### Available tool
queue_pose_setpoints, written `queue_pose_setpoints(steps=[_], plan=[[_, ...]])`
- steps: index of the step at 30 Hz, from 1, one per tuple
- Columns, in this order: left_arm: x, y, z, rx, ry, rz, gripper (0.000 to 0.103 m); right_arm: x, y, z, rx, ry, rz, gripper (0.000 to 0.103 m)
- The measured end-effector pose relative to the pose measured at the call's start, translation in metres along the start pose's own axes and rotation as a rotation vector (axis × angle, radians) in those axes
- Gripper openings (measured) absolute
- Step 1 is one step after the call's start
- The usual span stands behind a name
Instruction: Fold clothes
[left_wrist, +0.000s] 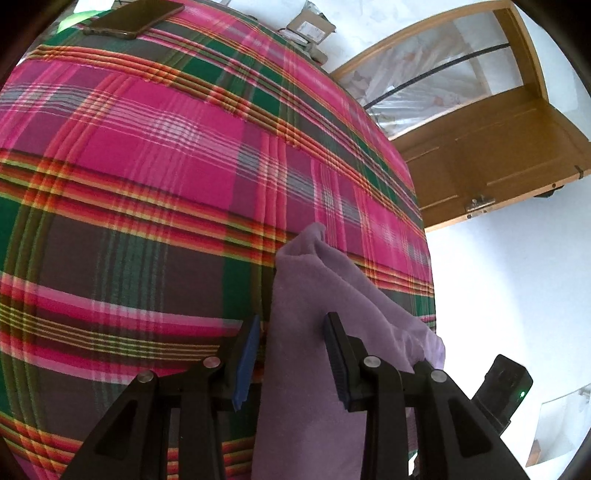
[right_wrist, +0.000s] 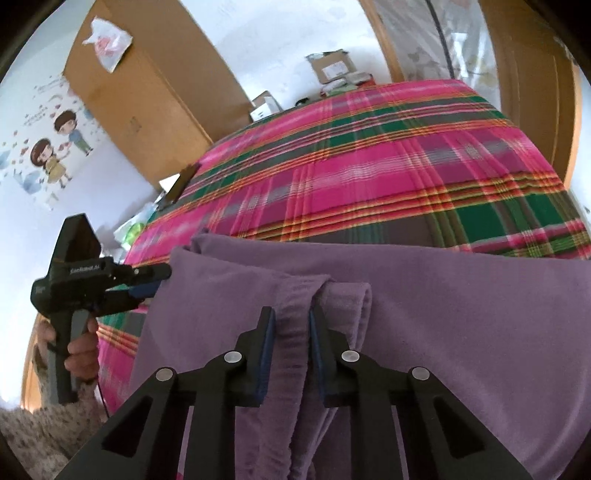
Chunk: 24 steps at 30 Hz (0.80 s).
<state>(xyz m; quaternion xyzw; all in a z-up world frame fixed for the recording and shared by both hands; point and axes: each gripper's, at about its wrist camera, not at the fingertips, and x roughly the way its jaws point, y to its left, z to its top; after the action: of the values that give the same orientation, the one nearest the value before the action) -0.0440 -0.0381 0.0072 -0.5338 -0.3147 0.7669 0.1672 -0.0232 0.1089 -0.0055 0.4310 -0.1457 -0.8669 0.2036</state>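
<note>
A purple fleece garment (right_wrist: 443, 314) lies spread over the near part of a bed with a pink, green and grey plaid cover (right_wrist: 369, 166). My right gripper (right_wrist: 291, 310) has a ribbed, folded band of the garment between its blue pads, and the cloth touches both pads. In the left wrist view a raised fold of the purple garment (left_wrist: 303, 280) runs between the jaws of my left gripper (left_wrist: 293, 317), which stand apart with a sliver of gap at the left pad. In the right wrist view the left gripper (right_wrist: 157, 282) sits at the garment's left edge, held by a hand (right_wrist: 83, 347).
A dark phone (left_wrist: 133, 20) lies at the far corner of the plaid cover (left_wrist: 147, 166). A wooden door (left_wrist: 498, 147) stands open beyond the bed's right edge. A tall cardboard box (right_wrist: 140, 92) and small parcels (right_wrist: 332, 68) stand past the bed's far side on the white floor.
</note>
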Motion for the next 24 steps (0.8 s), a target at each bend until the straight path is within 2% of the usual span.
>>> queue_pose_setpoints(steps=[4,6,11,14,18,24], plan=[[0.002,0.000,0.000,-0.004,0.004,0.000,0.036,0.009,-0.009,0.011,0.055,0.007,0.062,0.019],[0.003,0.000,-0.001,-0.005,0.005,0.001,0.036,0.012,-0.013,0.013,0.080,0.005,0.072,0.010],[0.005,-0.001,-0.001,0.001,0.006,0.008,0.036,-0.001,-0.019,0.010,0.113,-0.075,0.081,0.005],[0.006,0.001,0.000,0.001,0.006,0.001,0.036,-0.002,-0.021,0.003,0.123,-0.093,0.045,0.005],[0.005,0.003,0.000,0.000,0.006,0.003,0.036,0.001,-0.025,0.002,0.136,-0.095,0.046,0.005],[0.000,0.004,-0.002,-0.003,-0.004,0.003,0.036,0.002,-0.006,-0.003,0.030,-0.099,-0.076,0.007]])
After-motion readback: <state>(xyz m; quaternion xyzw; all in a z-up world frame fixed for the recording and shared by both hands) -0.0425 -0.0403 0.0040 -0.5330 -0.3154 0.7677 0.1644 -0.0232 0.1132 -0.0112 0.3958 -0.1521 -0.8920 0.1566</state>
